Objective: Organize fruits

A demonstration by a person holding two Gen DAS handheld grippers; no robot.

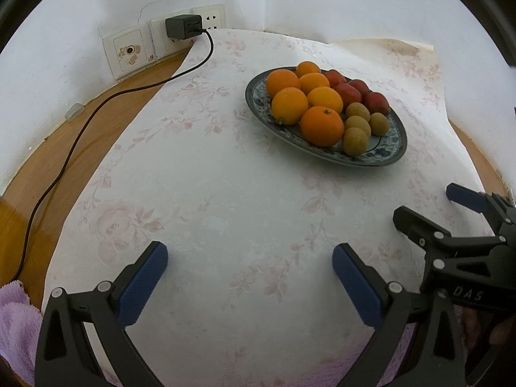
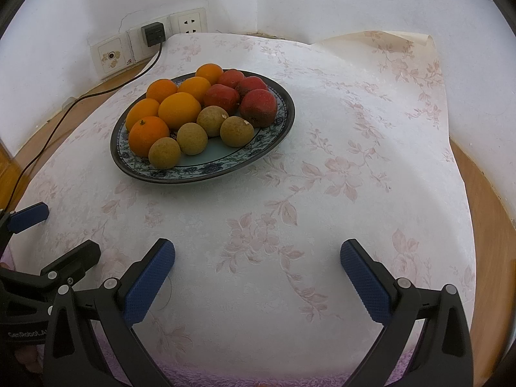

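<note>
Blue-rimmed plate (image 2: 287,119) full | left claw (image 1: 250,285) released | right claw (image 2: 258,282) released, bare cloth (image 2: 258,209) beneath

One plate (image 2: 206,177), blue-patterned rim. On it:
- oranges (image 2: 179,109): six
- red fruits (image 2: 258,106): four
- small tan-brown round fruits (image 2: 192,138): four

Fourteen fruits in all.

Wall: three socket plates (image 2: 190,22), one black charger (image 2: 154,34) with one cable (image 1: 64,161). Claws: two, left claw (image 1: 250,285) and right claw (image 2: 258,282).
</note>
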